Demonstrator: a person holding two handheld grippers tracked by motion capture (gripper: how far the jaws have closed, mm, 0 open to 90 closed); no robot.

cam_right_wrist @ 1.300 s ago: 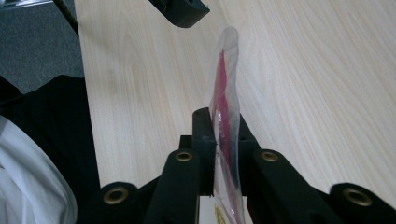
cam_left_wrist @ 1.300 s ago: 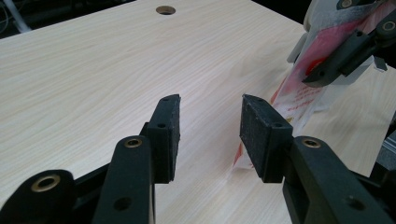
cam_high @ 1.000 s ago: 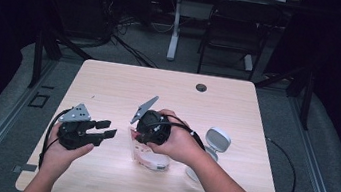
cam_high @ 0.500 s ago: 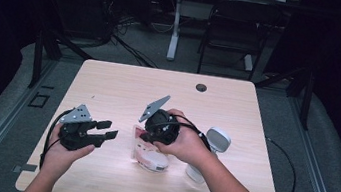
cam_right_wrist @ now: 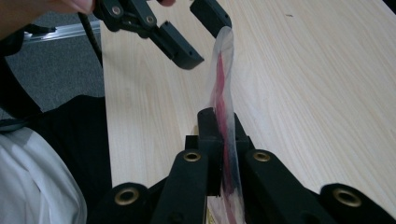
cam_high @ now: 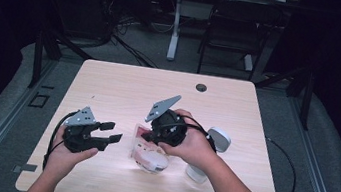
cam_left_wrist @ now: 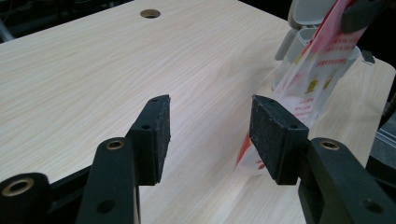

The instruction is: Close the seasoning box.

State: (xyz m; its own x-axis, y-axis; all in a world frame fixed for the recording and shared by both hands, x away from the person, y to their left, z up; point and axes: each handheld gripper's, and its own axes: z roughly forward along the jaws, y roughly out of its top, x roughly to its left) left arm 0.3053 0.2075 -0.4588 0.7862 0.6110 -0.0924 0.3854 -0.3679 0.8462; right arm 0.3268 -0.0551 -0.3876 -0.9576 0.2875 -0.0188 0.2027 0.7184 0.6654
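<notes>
Tongs first: the right gripper [cam_right_wrist: 219, 140] is clamped on the top edge of a clear plastic pouch [cam_high: 149, 153] printed in red, while the left gripper [cam_left_wrist: 208, 135], whose jaws have just been opening, stands wide with nothing between them. Limp, light and probably slippery, the pouch is best pinched at its flat edge. It hangs down to the table [cam_high: 124, 84], just beside an open-lidded white container [cam_high: 208, 152].
</notes>
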